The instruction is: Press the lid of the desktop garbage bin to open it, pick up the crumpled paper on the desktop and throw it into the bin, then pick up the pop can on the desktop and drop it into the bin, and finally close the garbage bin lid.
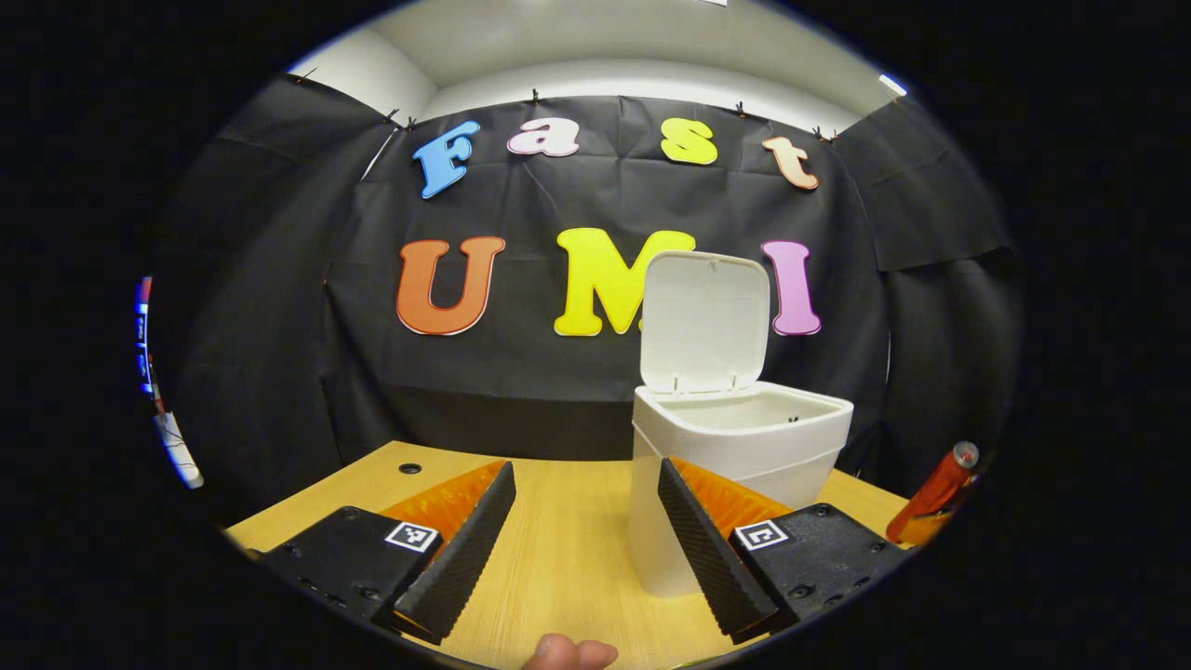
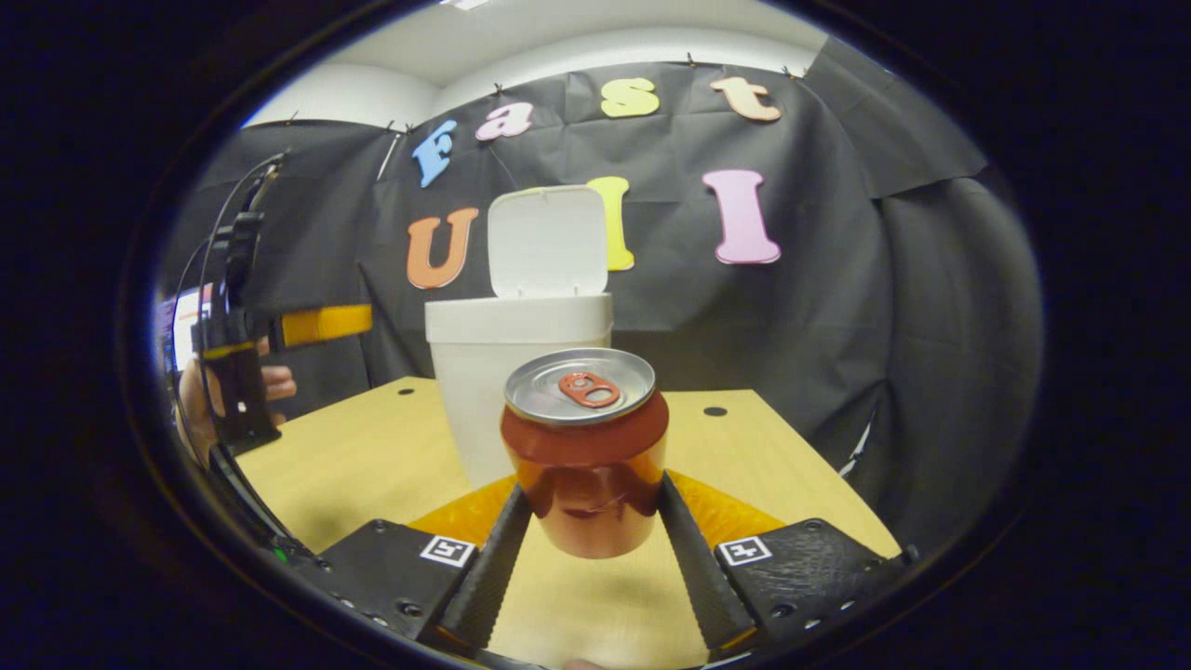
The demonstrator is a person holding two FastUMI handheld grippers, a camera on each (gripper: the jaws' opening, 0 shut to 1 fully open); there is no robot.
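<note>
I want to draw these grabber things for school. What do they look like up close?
Each gripper has two long wedge-shaped fingers with bumpy ridged faces, on boxy black blocks with screws and small square black-and-white tags. In the right gripper view, the left gripper looks tall and black with a yellow-orange band and thin black cables.

glossy metal pop can (image 2: 585, 462), matt plastic bin (image 1: 735, 465), wood-grain desktop (image 1: 568, 549)

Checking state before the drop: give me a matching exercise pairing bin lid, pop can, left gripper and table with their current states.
Things:
1. bin lid
2. pop can
3. left gripper
4. table

States:
A. open, holding nothing
B. standing up, bin open
C. bears the bin
D. upright, lifted, pinched between the right gripper's fingers

Pairs: 1-B, 2-D, 3-A, 4-C
</note>
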